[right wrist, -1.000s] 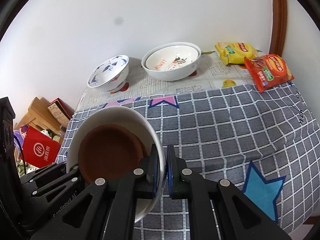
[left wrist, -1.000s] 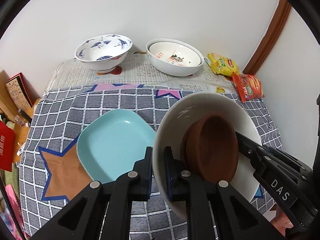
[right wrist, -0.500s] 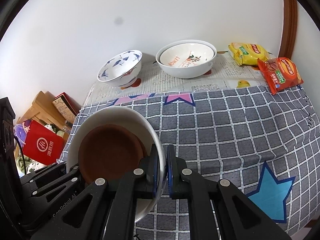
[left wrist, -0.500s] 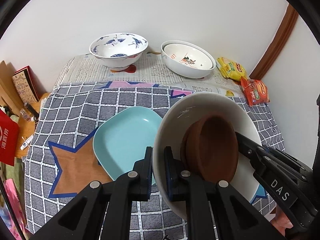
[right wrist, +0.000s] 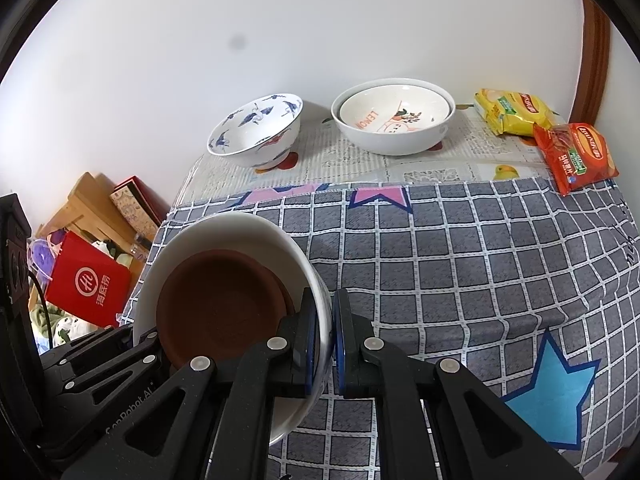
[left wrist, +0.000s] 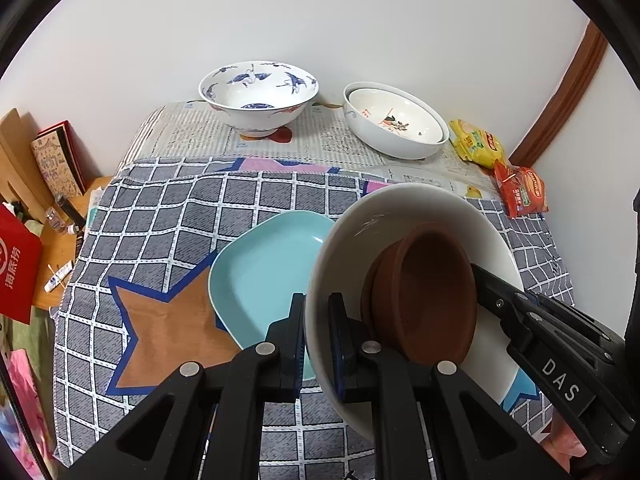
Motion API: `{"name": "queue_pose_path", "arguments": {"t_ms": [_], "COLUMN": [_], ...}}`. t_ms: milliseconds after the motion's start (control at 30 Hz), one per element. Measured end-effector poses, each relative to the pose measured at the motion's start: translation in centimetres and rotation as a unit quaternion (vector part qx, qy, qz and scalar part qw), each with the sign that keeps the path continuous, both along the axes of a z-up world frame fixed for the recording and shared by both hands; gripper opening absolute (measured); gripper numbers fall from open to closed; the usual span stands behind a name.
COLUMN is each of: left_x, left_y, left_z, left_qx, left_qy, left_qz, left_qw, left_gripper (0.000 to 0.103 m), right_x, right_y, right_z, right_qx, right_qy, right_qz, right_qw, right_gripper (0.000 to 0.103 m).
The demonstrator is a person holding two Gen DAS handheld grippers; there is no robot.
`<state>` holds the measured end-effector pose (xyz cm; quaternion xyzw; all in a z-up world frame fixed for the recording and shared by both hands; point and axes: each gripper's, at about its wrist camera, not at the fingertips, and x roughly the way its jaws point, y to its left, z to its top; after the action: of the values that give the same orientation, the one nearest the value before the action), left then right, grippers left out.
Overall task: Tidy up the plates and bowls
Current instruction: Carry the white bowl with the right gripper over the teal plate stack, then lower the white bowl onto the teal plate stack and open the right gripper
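Home – tablecloth [left wrist: 168, 216], bowls [left wrist: 258, 98], snack packets [right wrist: 576, 156]

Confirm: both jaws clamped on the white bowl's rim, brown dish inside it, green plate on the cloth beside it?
One thing is off: the plate on the checked cloth is light blue, not green, as the left wrist view shows. The rest holds: the left gripper and right gripper each clamp the white bowl by its rim, and the brown dish sits inside it.

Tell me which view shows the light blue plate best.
The left wrist view: the light blue plate lies on the checked cloth, mostly visible, its right edge hidden behind the held white bowl. The right wrist view shows nothing of it; the white bowl and brown dish fill that side.
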<state>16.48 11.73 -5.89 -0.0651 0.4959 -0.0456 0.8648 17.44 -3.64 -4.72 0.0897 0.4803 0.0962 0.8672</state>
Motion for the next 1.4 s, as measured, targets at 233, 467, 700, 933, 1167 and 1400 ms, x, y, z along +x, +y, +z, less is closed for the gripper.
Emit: {"name": "queue_pose_path", "arguments": {"t_ms": [233, 467, 700, 933, 1167, 1400], "left_x": [0.5, 1.0, 1.5, 2.2, 2.8, 3.5], "left_y": [1.1, 2.1, 3.3, 4.4, 5.0, 5.1], "left_z": [-0.6, -0.9, -1.4, -2.3, -3.5, -4.7], "left_qx": [-0.001, -0.001, -0.002, -0.001, -0.004, -0.001], "left_qy": [0.005, 0.008, 0.012, 0.022, 0.033, 0.043], "left_qz": [0.010, 0.020, 0.028, 0.039, 0.046, 0.046], "left_qw": [0.9999, 0.9998, 0.9995, 0.9990, 0.9984, 0.9980], "left_gripper": [0.011, 0.011, 0.011, 0.011, 0.011, 0.011], "right_x": [0.7, 1.5, 2.2, 3.1, 3.8, 4.6], "right_y": [1.0, 2.0, 2.9, 4.0, 4.6, 4.7], "right_z": [-0.6, -1.0, -1.6, -2.8, -3.9, -5.2], "right_qx": [0.004, 0.005, 0.008, 0.010, 0.011, 0.014], "right_qy": [0.004, 0.007, 0.010, 0.020, 0.029, 0.042], "right_qz": [0.010, 0.020, 0.029, 0.039, 0.046, 0.048], "right_qw": [1.000, 1.000, 0.999, 0.999, 0.998, 0.998], "right_gripper": [0.008, 0.008, 0.008, 0.008, 0.008, 0.008]}}
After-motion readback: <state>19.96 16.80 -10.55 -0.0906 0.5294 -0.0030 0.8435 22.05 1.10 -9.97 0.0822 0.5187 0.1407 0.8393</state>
